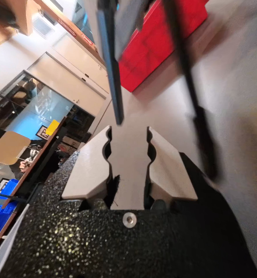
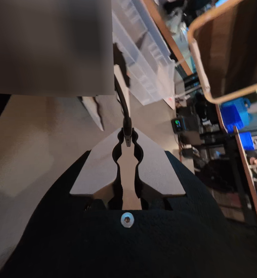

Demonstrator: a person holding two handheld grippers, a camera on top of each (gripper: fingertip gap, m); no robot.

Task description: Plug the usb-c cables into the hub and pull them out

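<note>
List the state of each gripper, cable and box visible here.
Left gripper: open, empty.
Right gripper: shut on black usb-c cable plug.
Dark flat slab: motion-blurred, just beyond the left gripper's fingertips, ungripped.
Red rectangular box: resting on the table.

Workshop or lab, blue storage bins (image 2: 233,115), clear plastic drawer organiser (image 2: 145,60), red box (image 1: 157,45), cabinets (image 1: 73,72), glass partition (image 1: 39,105)

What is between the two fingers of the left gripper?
Nothing. In the left wrist view the left gripper is open, with only bare table showing between its fingers.
</note>
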